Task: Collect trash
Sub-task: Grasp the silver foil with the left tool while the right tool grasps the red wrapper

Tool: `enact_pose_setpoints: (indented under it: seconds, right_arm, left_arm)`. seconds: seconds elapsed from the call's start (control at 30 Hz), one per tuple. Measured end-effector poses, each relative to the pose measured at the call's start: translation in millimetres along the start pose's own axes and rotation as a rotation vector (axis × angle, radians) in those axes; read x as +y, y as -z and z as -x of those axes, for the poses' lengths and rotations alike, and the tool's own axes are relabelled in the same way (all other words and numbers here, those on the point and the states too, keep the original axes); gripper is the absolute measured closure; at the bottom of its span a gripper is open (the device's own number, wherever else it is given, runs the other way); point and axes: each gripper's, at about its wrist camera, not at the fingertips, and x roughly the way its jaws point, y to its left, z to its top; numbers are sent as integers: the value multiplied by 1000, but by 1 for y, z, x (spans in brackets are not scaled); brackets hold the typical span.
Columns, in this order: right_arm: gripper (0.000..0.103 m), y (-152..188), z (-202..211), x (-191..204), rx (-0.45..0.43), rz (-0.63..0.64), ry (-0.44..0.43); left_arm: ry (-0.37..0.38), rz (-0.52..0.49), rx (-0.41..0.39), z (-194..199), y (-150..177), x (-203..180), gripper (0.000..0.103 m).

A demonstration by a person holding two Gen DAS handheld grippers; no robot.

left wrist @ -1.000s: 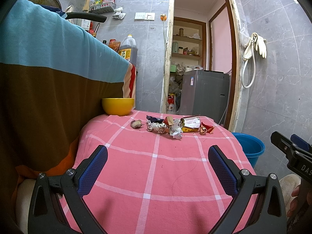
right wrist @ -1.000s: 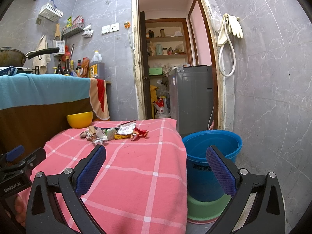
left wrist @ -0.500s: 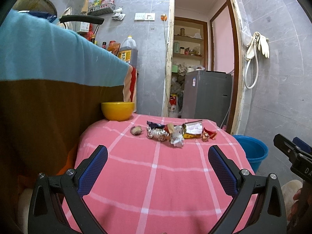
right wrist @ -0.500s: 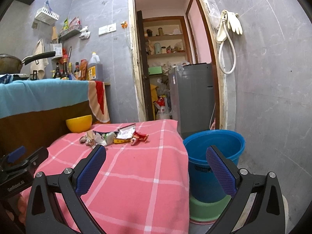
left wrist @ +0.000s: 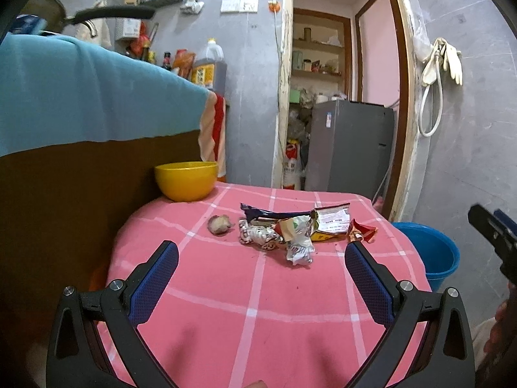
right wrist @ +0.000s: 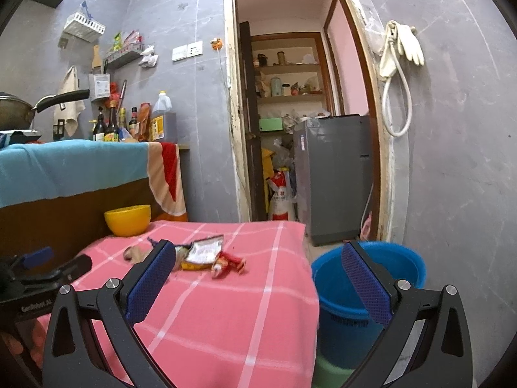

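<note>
A heap of crumpled wrappers (left wrist: 290, 229) lies on the pink checked tablecloth (left wrist: 258, 297), with a small brown lump (left wrist: 219, 223) to its left and a red wrapper (left wrist: 361, 230) at its right end. My left gripper (left wrist: 261, 278) is open, low over the cloth, a short way in front of the heap. In the right wrist view the same wrappers (right wrist: 206, 252) and red wrapper (right wrist: 226, 262) lie beyond my open right gripper (right wrist: 258, 283), which holds nothing. A blue bucket (right wrist: 368, 287) stands on the floor beside the table's right edge.
A yellow bowl (left wrist: 185, 180) sits at the table's far left corner against a cloth-draped counter (left wrist: 80, 97). Behind the table, a doorway holds a grey appliance (left wrist: 349, 145). The bucket rests on a green basin (right wrist: 329, 373). The grey tiled wall (right wrist: 452, 161) is on the right.
Both grippers have moved forward toward the wrappers, which look larger and nearer now. The left view has tipped down onto the cloth. Both stay open.
</note>
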Motion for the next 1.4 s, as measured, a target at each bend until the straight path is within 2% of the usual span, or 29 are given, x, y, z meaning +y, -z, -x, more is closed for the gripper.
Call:
enact_pose_setpoints:
  seconds: [0.13,0.3,0.4,0.47,0.57,0.63,0.73,0.83,1.0,1.07,1.13,1.2,1.23,1.27,1.4]
  right_arm:
    - [0,-7,-26,-3,3,14,-14]
    - [0,-6,-64,-3,67,37,-46]
    - [0,-1,-85,-4,130,39,-66]
    - [1,3,-99,-3,171,44,-86]
    - [9,9,-115,-4,231,42,-118]
    - [20,12,-126,-5,273,37,-136]
    - [26,16,-142,-2,333,48,-164]
    - [33,18,-156,0,386,50,-201]
    - [37,25,-173,11,480,97,-253]
    - [42,29,-180,15,515,107,-271]
    - [55,33,-186,18,540,114,-274]
    - [59,35,-187,18,548,113,-282]
    - [68,35,-186,19,546,115,-284]
    - [72,35,-186,19,547,119,-286]
    - [82,37,-176,16,540,118,-293]
  left_arm:
    - [19,8,67,-23,-8,0,2]
    - [64,43,189,-52,-12,4,3]
    - [98,69,260,-65,-12,7,11]
    - [127,87,310,-74,-12,9,21]
    - [166,113,388,-87,-11,12,36]
    - [190,130,429,-94,-11,13,43]
    - [209,140,434,-95,-16,15,45]
    - [230,124,438,-97,-20,12,56]
    - [257,136,470,-97,-16,16,76]
    - [270,152,466,-92,-16,21,78]
    - [275,156,460,-89,-16,23,79]
    - [274,150,455,-92,-18,19,80]
    - [275,147,453,-92,-18,16,81]
    - [279,145,451,-91,-19,13,81]
    - [295,126,453,-88,-19,0,82]
